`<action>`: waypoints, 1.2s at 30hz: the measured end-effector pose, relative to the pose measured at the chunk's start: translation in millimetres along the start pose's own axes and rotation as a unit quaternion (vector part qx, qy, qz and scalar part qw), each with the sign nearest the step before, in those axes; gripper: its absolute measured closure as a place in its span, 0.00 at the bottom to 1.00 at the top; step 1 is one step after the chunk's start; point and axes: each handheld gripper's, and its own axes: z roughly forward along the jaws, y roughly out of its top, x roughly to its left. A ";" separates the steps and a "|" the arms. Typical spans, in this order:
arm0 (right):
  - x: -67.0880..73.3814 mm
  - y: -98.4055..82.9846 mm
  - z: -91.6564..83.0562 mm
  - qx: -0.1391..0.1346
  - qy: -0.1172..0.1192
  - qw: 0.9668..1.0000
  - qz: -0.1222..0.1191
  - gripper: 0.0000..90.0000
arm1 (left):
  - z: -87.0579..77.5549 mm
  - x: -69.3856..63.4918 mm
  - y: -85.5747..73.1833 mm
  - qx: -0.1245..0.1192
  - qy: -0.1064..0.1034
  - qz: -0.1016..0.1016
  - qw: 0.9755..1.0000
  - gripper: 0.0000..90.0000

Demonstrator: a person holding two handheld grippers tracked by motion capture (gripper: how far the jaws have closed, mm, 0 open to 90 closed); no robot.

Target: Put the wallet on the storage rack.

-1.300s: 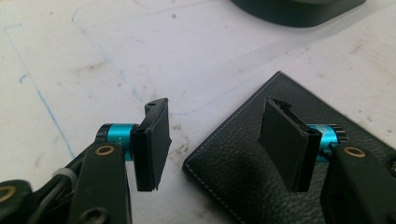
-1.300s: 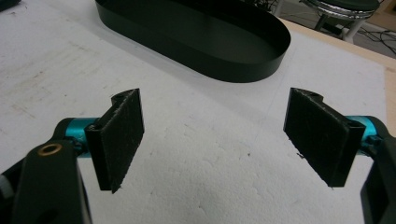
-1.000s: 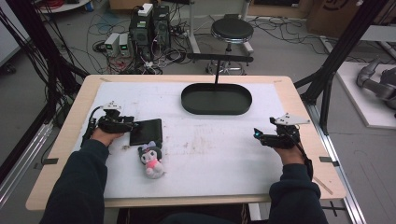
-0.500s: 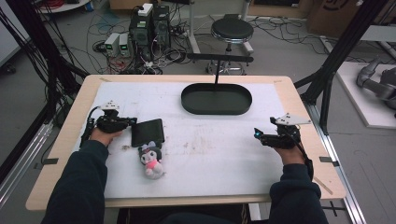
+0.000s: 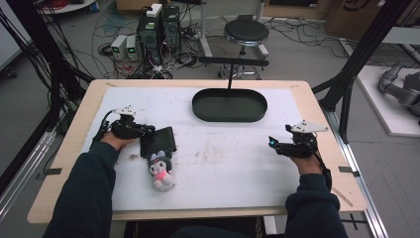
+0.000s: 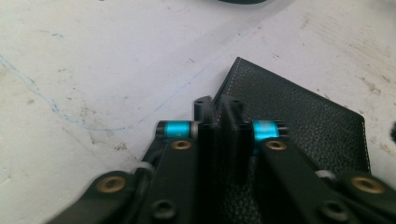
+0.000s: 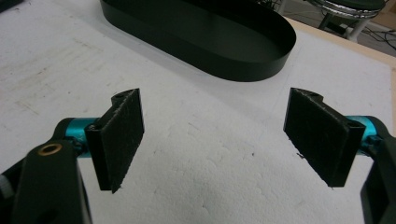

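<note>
- The black leather wallet (image 5: 158, 142) lay flat on the white mat (image 5: 223, 163) at the table's left, just beside and above the plush toy (image 5: 160, 169), and well apart from the oval black tray (image 5: 229, 105) at the far middle.
- We had the left gripper (image 5: 143, 130) clamped on the wallet's near edge; in the left gripper view its jaws stood pressed together over the wallet (image 6: 299, 112) rim, with no gap showing between the pads. We judged that an edge grip was chosen because the flat piece offered nothing else to take hold of from the side.
- The wallet looked thin and pebble-grained, with pale stitching along its borders and squared corners; it seemed folded shut, and limp enough that we expected it to sag from an edge hold.
- The plush toy was a small pale figure with dark ears and a pink spot, lying on its back, touching or nearly touching the wallet's lower edge; we could not tell which.
- Our right gripper (image 5: 271, 143) rested low over bare mat at the table's right, its jaws spread wide with nothing between them, as the right gripper view showed, the tray (image 7: 205, 37) ahead of it. We took it as waiting, kept clear of the left hand's work.
</note>
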 end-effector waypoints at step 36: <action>-0.6 0.1 -2.8 -0.002 -0.001 1.000 0.005 0.23 | -90.2 -51.5 9.3 -0.115 0.153 0.042 0.981 0.98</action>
